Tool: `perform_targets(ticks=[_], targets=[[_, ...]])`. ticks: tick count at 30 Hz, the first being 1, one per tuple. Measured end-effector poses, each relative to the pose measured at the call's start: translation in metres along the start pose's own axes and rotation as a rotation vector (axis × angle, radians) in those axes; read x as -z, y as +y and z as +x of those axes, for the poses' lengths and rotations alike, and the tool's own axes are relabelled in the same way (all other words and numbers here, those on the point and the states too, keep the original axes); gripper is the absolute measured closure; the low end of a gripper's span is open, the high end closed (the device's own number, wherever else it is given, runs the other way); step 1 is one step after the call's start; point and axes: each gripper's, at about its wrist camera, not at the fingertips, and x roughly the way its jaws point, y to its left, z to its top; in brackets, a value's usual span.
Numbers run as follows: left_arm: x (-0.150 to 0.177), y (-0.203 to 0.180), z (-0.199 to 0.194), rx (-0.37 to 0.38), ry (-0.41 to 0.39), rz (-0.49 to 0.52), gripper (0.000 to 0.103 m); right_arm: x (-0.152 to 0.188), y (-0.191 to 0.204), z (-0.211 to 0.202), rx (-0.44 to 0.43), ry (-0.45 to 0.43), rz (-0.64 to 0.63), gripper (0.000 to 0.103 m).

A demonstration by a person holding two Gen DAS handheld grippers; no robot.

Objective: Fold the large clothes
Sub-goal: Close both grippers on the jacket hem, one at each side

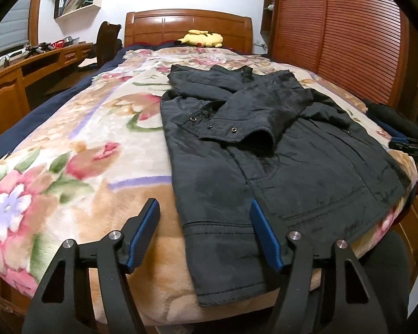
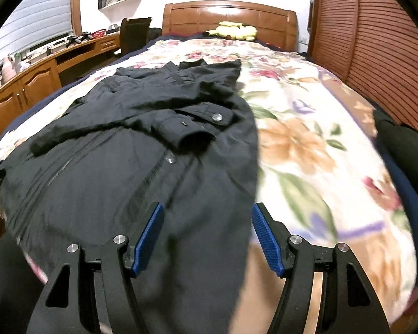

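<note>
The dark jacket (image 1: 278,150) lies flat on the floral blanket (image 1: 78,144), a sleeve folded across its chest. I judge it padded, soft and fairly heavy, its shell perhaps slick; I would take hold at the thick near hem corners. My left gripper (image 1: 203,233) hangs spread over the hem's left corner, my right gripper (image 2: 207,236) spread above the hem's right edge, neither holding cloth.

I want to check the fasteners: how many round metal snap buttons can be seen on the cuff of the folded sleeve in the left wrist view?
3, in a row along the dark jacket's sleeve cuff. Others may be hidden under folds.
</note>
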Motion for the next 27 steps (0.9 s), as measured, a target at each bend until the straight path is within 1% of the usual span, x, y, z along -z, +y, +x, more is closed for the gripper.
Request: perform_targets(ticks=[5,8,11,15,18,21,27], targets=[[0.003,-0.002,-0.004,0.013,-0.003,-0.001,0.049,0.017,0.002,-0.008,-0.034,0.039,0.004,0.036],[0.005,-0.003,-0.007,0.019,-0.002,0.001,0.054,0.023,0.006,-0.009,-0.048,0.047,-0.011,0.035],[0.007,-0.004,-0.008,0.018,-0.002,0.003,0.056,0.025,0.01,-0.004,-0.027,0.064,-0.034,0.036],[0.01,-0.003,-0.009,0.024,-0.003,-0.005,0.056,0.025,0.006,0.005,-0.031,0.089,-0.027,0.036],[0.014,-0.003,-0.01,0.033,-0.004,-0.008,0.056,0.028,0.009,0.005,-0.026,0.083,-0.033,0.036],[0.015,-0.002,-0.012,0.038,-0.005,-0.012,0.059,0.029,0.009,0.003,-0.035,0.08,-0.027,0.036],[0.017,-0.002,-0.014,0.041,0.0,-0.023,0.061,0.034,0.006,0.001,-0.068,0.065,-0.032,0.047]])
